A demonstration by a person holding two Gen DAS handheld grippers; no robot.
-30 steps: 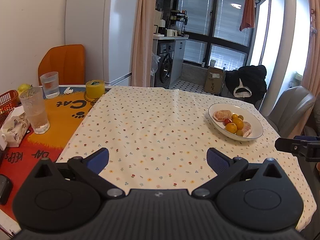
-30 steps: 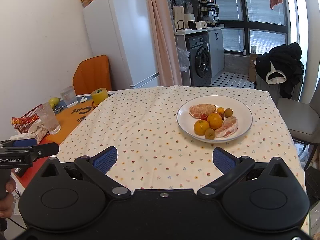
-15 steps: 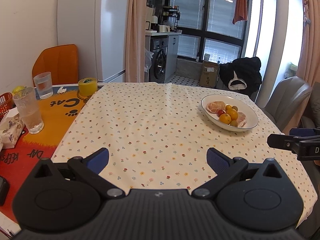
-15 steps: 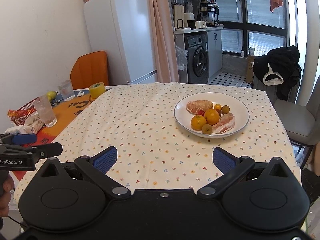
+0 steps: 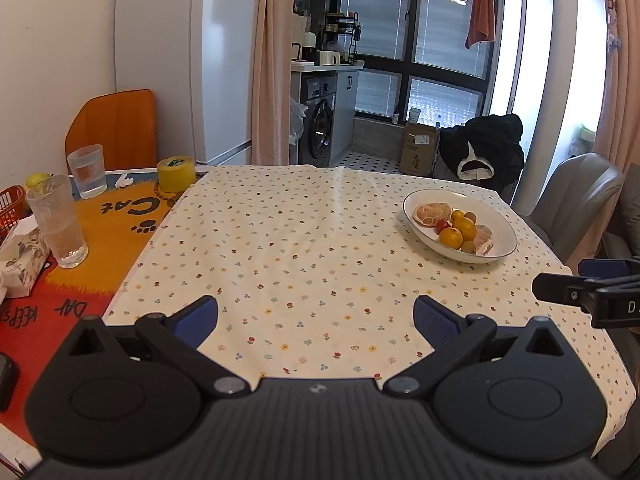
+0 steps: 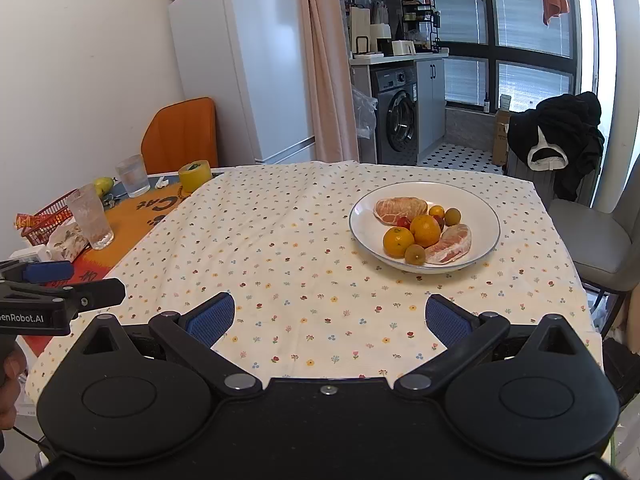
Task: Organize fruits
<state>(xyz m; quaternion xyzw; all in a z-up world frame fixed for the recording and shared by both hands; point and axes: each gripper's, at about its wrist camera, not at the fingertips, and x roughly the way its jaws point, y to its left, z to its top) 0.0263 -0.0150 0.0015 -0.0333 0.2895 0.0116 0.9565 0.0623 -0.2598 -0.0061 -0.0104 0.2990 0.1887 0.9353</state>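
Observation:
A white plate (image 6: 480,208) (image 5: 500,222) on the flowered tablecloth holds two peeled pomelo pieces (image 6: 400,207), two oranges (image 6: 425,230), small round fruits and a red one. My right gripper (image 6: 329,316) hangs open over the cloth's near edge, short of the plate, nothing between its blue pads. My left gripper (image 5: 316,316) is open too, over the near middle of the cloth, with the plate far to its right. Each gripper's tip shows at the edge of the other's view. A yellow-green pear (image 6: 103,185) lies at the table's far left.
Two glasses (image 5: 58,220) (image 5: 87,170), a yellow tape roll (image 5: 176,173), a tissue pack (image 5: 20,258) and a red basket (image 5: 10,204) crowd the orange mat on the left. A grey chair (image 5: 576,204) stands right of the table; an orange chair (image 5: 114,130) and fridge are behind.
Both grippers have drawn back and risen a little; the table and plate look farther off. Both stay open and nothing on the table has moved.

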